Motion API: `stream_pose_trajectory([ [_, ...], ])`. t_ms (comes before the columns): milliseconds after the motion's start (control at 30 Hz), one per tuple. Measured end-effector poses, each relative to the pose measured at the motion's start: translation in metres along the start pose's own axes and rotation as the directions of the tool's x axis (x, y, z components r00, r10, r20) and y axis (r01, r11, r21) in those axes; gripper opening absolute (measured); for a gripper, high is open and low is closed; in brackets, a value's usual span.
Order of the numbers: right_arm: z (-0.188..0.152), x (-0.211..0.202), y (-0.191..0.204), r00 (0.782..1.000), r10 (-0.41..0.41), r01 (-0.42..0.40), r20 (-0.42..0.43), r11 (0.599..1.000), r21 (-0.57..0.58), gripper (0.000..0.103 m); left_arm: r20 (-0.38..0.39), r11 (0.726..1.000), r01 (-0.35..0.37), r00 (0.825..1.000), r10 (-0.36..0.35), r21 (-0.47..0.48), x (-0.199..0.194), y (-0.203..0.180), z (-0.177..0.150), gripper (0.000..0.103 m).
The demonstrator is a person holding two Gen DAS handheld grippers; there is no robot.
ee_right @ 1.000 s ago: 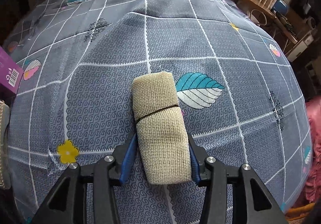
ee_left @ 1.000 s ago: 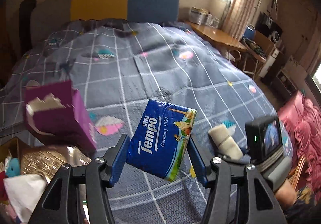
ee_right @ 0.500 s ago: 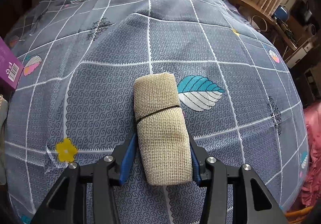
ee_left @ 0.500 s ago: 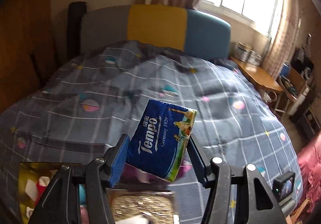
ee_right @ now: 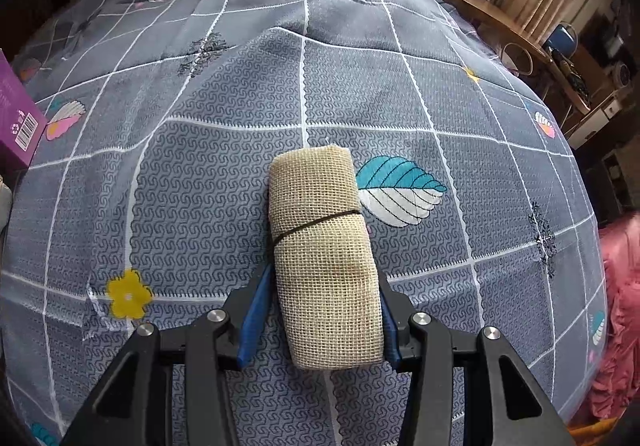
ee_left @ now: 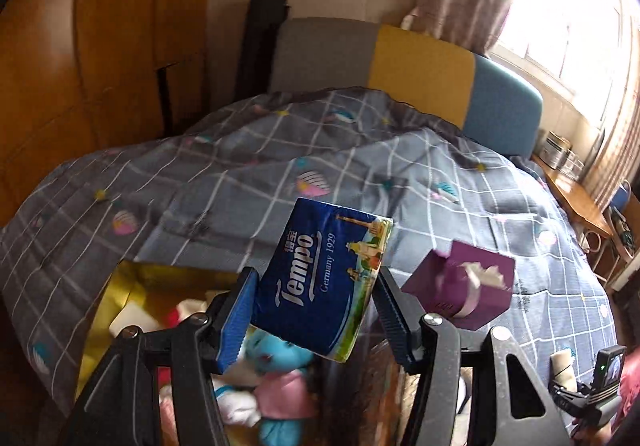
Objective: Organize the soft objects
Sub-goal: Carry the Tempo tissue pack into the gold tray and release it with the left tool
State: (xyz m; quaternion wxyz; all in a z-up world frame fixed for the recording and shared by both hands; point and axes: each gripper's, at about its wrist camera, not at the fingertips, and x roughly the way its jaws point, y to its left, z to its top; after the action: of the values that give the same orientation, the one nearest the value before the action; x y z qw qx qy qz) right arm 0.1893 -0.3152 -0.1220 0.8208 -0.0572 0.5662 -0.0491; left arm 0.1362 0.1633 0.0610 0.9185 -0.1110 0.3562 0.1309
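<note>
My left gripper (ee_left: 316,312) is shut on a blue Tempo tissue pack (ee_left: 320,278), held tilted in the air over a gold box (ee_left: 120,286) that holds several plush toys (ee_left: 272,374). My right gripper (ee_right: 322,320) is shut on a beige burlap roll (ee_right: 324,254) tied with a thin black band, just above the grey checked bedspread (ee_right: 224,166). In the left wrist view the right gripper (ee_left: 576,396) with the roll shows small at the bottom right.
A purple tissue box (ee_left: 464,294) sits on the bedspread (ee_left: 280,150) right of the gold box, and its edge (ee_right: 16,118) shows at the far left of the right wrist view. A wooden wardrobe (ee_left: 80,66) stands left of the bed. A desk (ee_right: 500,18) and pink fabric (ee_right: 624,306) lie to the right.
My left gripper has swung left with the tissue pack, from the middle of the bed to over the gold box. The right gripper and roll have barely moved.
</note>
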Motion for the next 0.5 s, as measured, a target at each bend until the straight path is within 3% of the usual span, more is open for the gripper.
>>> stream_pose_trajectory([
  [500, -0.005, -0.005, 0.009, 0.998, -0.045, 0.047, 0.034, 0.998, -0.049, 0.048, -0.015, 0.999, 0.001, 1.000, -0.001, -0.035, -0.018, 0.033, -0.055, 0.059],
])
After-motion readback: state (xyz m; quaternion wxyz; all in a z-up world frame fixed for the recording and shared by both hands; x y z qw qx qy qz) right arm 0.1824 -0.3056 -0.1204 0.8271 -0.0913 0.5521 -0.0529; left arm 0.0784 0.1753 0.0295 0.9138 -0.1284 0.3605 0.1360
